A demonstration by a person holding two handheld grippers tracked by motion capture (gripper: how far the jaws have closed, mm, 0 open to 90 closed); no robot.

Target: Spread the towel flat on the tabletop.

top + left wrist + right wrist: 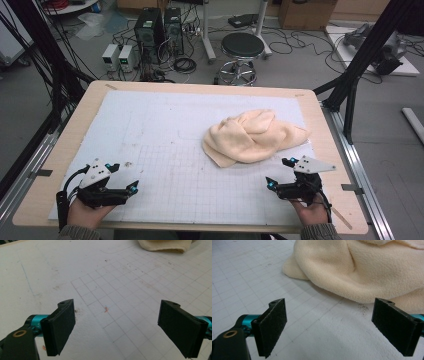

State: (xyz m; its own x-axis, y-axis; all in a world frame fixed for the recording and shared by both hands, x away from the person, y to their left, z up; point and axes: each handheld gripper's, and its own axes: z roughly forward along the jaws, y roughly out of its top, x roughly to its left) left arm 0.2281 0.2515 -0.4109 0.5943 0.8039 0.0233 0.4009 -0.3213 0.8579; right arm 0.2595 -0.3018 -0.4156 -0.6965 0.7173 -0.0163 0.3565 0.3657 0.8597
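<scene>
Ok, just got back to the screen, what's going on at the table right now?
A person holds a claw in each hand at the near edge of the table. A crumpled cream towel lies right of centre on the white gridded mat, untouched. The right claw is open, close to the towel's near edge and pointed at it. The left claw is open over bare mat, well away from the towel.

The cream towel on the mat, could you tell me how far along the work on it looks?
Nothing looks done: the cream towel lies crumpled in a heap on the gridded mat. In hand: the right gripper sits open just short of its near edge, touching nothing; the left gripper is open over bare mat, farther off. Grasping and handling the towel are all left.
</scene>
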